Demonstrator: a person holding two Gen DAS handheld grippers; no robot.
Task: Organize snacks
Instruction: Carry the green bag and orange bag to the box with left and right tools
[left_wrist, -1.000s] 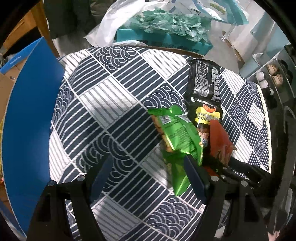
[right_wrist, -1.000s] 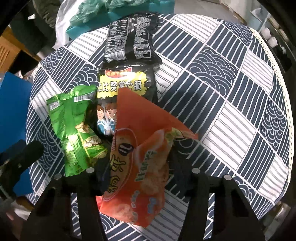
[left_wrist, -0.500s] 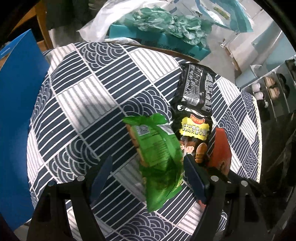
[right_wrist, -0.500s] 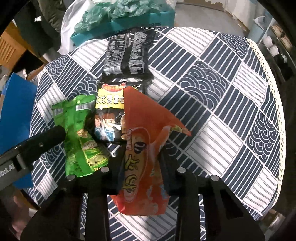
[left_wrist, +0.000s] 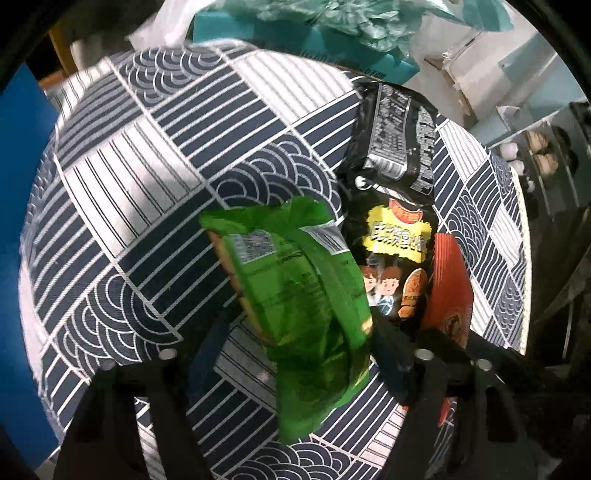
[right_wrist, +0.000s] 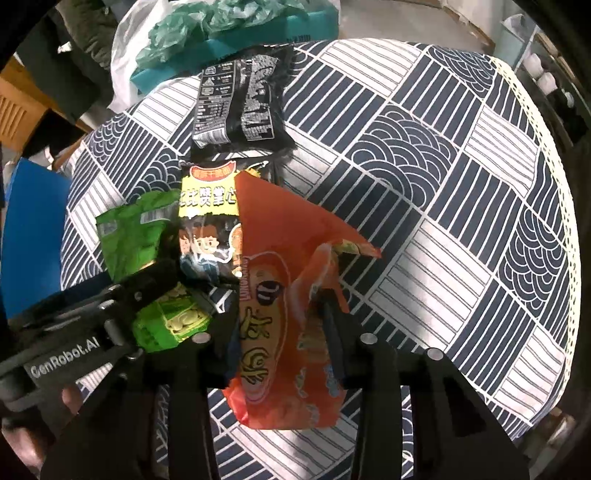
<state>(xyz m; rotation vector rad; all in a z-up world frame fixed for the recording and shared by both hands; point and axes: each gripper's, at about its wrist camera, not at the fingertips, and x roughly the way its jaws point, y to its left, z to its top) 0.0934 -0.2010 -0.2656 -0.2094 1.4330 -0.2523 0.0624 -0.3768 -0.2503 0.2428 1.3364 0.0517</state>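
Four snack bags on my desk (right_wrist: 424, 155), grouped left of centre. Seaweed bag (right_wrist: 236, 103) lies farthest back. Cartoon bag (right_wrist: 207, 229) sits just in front of it, touching. Pea bag (left_wrist: 295, 288) is left of the cartoon bag, between my left gripper's (left_wrist: 291, 350) fingers. Chip bag (right_wrist: 280, 314) is right of it, overlapping it, inside my right gripper (right_wrist: 280, 321).
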